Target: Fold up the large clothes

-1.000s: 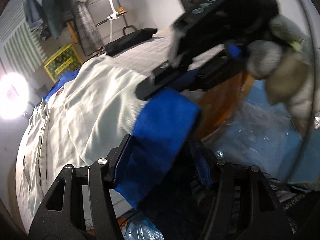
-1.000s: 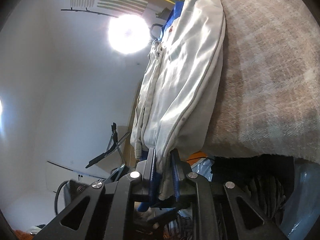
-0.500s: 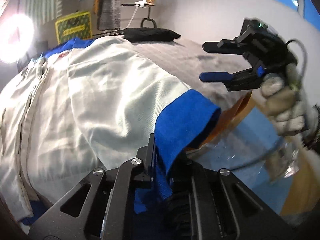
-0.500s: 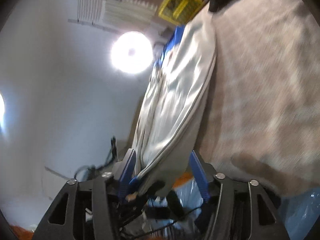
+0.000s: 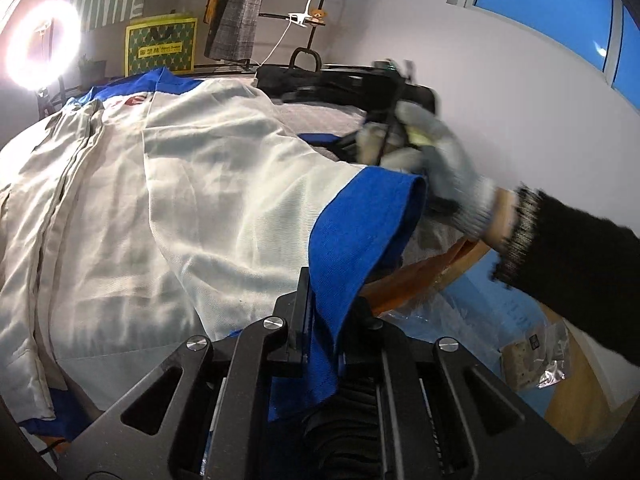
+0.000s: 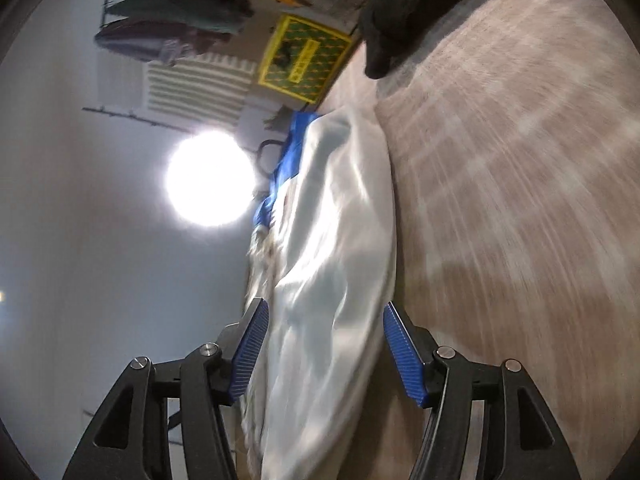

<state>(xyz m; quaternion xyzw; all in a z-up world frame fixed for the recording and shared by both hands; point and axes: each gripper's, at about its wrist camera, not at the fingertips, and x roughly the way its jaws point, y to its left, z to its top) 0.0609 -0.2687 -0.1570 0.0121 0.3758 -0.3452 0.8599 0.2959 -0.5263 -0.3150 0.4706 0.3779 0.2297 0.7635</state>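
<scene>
My left gripper [image 5: 320, 312] is clamped on the blue cuff [image 5: 360, 232] of a white jacket [image 5: 168, 184] that lies spread over a grey checked bed [image 6: 520, 200]. The cuff folds up out of the closed jaws and the white sleeve runs away from them toward the far left, where the jacket's blue collar [image 5: 156, 84] lies near a ring light [image 5: 42, 44]. My right hand [image 5: 444, 160], in a grey glove with a black sleeve [image 5: 568, 280] behind it, carries the right gripper [image 6: 324, 344] just past the cuff, on the right. That gripper's jaws have just been opening and now stand apart; in its own blurred view the white jacket's edge lies between the blue pads [image 6: 252, 344] without being pressed by them. A black bag [image 5: 304, 80] sits at the far end of the bed, and a yellow-green bag [image 5: 160, 46] leans by the far wall.
</scene>
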